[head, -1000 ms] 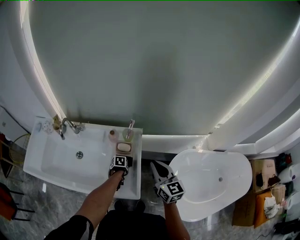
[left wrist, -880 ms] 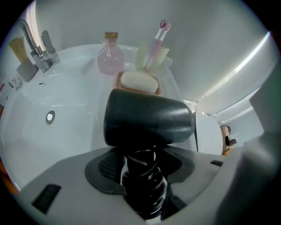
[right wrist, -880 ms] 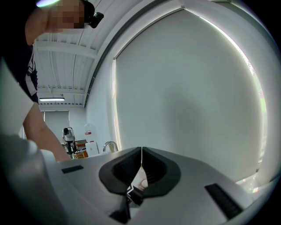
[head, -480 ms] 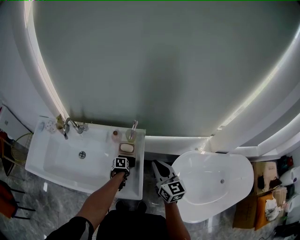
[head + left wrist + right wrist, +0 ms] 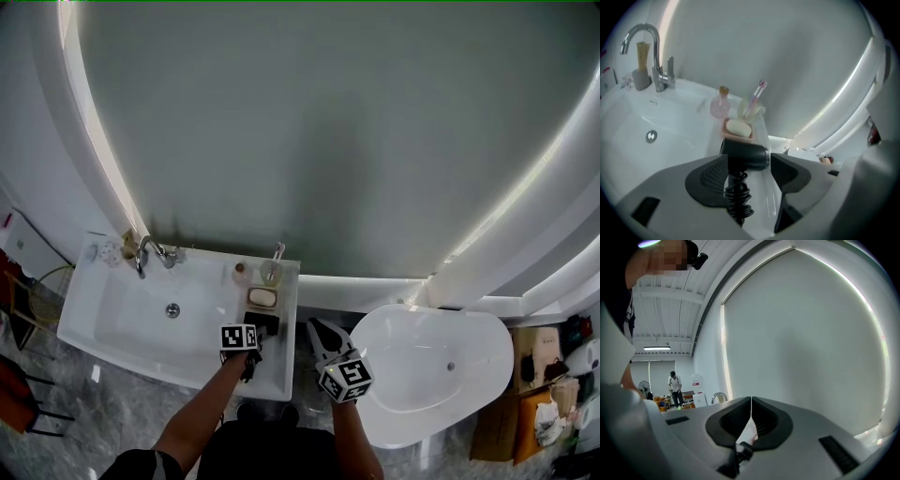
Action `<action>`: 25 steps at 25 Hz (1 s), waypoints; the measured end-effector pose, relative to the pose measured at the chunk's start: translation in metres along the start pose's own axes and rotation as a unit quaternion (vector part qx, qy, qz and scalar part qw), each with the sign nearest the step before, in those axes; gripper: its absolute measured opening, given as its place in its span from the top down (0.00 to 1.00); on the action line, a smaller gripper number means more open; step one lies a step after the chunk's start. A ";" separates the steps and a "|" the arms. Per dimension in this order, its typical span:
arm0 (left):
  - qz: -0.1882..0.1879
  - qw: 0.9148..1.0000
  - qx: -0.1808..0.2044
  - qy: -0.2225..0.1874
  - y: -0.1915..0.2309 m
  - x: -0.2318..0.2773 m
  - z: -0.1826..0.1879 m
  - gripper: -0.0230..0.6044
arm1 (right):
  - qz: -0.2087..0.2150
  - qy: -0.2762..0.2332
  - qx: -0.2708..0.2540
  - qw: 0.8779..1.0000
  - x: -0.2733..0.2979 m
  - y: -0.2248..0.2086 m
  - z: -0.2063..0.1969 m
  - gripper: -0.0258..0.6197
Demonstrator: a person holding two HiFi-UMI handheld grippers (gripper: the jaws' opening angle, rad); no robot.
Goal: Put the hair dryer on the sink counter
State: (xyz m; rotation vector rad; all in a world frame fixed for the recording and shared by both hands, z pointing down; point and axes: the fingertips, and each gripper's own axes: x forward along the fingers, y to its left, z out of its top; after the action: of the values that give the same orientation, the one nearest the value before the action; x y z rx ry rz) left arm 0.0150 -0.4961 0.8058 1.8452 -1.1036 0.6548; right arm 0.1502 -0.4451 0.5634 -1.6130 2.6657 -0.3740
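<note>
The black hair dryer [image 5: 745,155] lies on the white sink counter [image 5: 281,370], its coiled cord [image 5: 738,199] trailing toward me. In the head view the hair dryer [image 5: 262,323] sits just in front of the soap dish. My left gripper [image 5: 747,165] hovers above it. Its jaws have just been opening and stand wide on either side of the dryer body, with the pads clear of it. The left gripper [image 5: 246,343] is at the counter's right end. My right gripper [image 5: 751,409] is shut and empty, held level between sink and tub as the right gripper [image 5: 317,328].
On the counter behind the dryer are a soap dish with soap [image 5: 737,128], a pink bottle [image 5: 720,106] and a toothbrush cup [image 5: 751,107]. The faucet [image 5: 657,58] stands at the basin's far left. A white tub [image 5: 427,370] is to the right, with boxes [image 5: 553,394] beyond it.
My left gripper has lifted up off the hair dryer with its jaws spread. The dryer stays lying on the counter. The right gripper has kept still.
</note>
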 end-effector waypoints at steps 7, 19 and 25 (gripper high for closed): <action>-0.067 0.965 0.095 -0.237 -0.040 -0.124 0.080 0.51 | 0.002 -0.010 -0.023 1.000 0.006 0.007 0.004 0.91; -0.099 0.869 0.249 -0.415 -0.086 -0.255 0.061 0.51 | 0.009 -0.039 -0.061 0.997 0.003 0.024 0.003 0.91; -0.092 0.854 0.256 -0.443 -0.084 -0.269 0.066 0.51 | 0.005 -0.052 -0.056 0.997 0.003 0.026 0.002 0.91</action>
State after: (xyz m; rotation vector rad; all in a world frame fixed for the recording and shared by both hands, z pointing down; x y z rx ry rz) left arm -0.0365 -0.4184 0.5319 2.8146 -1.3581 -0.0940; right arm 0.1267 -0.4364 0.5563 -1.5993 2.6603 -0.1380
